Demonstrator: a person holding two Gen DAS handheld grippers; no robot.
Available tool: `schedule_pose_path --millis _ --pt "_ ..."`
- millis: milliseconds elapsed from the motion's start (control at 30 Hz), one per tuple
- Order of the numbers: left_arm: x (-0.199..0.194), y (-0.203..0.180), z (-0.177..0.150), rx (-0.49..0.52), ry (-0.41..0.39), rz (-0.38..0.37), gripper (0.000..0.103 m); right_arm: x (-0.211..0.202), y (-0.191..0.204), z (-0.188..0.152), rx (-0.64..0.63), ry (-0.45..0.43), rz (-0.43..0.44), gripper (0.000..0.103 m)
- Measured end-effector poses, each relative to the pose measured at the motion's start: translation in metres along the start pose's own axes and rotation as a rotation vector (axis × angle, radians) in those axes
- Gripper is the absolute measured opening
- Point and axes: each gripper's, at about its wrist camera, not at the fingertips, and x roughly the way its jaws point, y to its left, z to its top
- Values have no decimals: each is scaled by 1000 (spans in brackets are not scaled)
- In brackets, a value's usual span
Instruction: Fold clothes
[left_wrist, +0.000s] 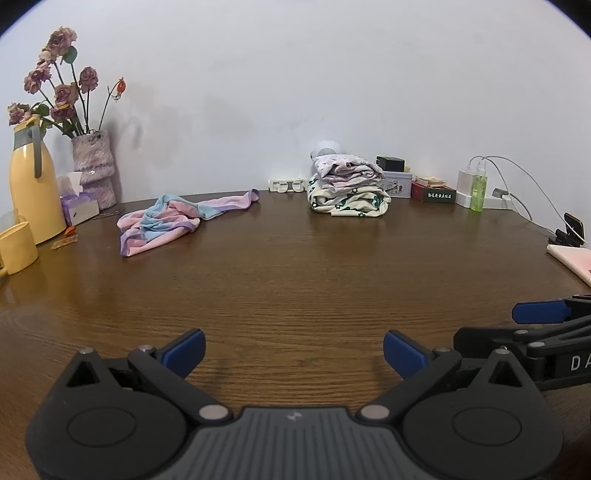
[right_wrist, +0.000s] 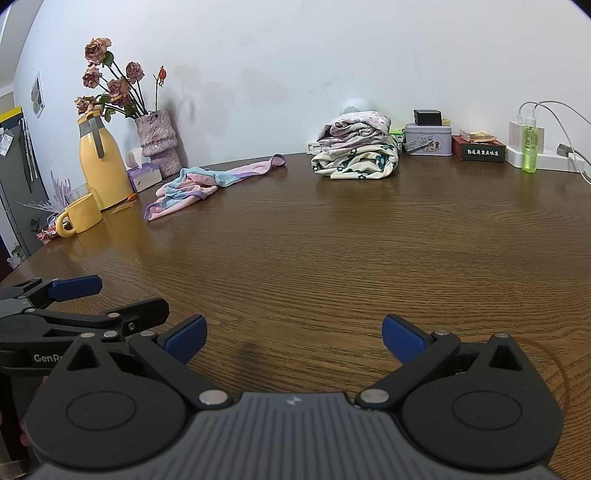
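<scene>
Both grippers, left gripper (left_wrist: 294, 353) and right gripper (right_wrist: 293, 339), gape fully wide over the table (left_wrist: 295, 280), gripping nothing (pastel garment (left_wrist: 173, 223) crumpled at 10 o'clock, folded stack (left_wrist: 349, 190) around 1).

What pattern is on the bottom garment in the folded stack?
Cream with dark green flowers, clearest in the right wrist view.

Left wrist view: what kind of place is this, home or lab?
Most likely a home. A wooden table against a plain wall holds a vase of dried roses, a yellow thermos jug, and stacked folded clothes near a crumpled pastel garment.
</scene>
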Motion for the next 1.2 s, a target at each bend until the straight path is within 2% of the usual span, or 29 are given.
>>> schedule_pose_path --millis 1200 --pt "-3 -2 4 3 -8 5 103 1 -1 0 -3 1 0 103"
